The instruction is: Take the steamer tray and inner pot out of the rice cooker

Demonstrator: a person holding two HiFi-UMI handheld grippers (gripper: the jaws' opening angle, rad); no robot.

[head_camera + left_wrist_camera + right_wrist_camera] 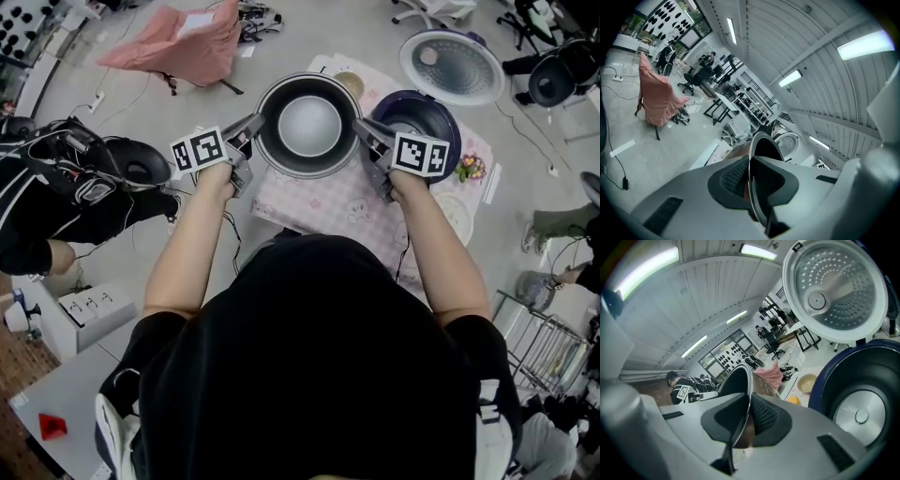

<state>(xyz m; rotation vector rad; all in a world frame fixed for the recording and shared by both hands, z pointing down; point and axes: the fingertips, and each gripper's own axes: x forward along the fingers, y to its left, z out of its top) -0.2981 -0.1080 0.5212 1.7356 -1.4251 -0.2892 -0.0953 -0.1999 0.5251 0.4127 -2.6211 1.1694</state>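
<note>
The dark inner pot [309,125], pale inside, is out of the rice cooker and held by its rim from both sides, to the left of the cooker, over the table. My left gripper [251,131] is shut on the pot's left rim, and the thin rim edge [751,180] runs between its pads. My right gripper [367,134] is shut on the right rim [746,420]. The dark blue rice cooker [427,117] stands open and empty, its heating plate [860,416] showing and its lid [452,66] raised behind. A beige bowl-like piece [350,84] lies behind the pot.
The table carries a pink checked cloth [347,202], small flowers [471,169] and a white plate [457,214] at its right. A chair under pink fabric [178,42] stands far left. A person in black [56,202] sits at left. A wire rack [544,352] is at lower right.
</note>
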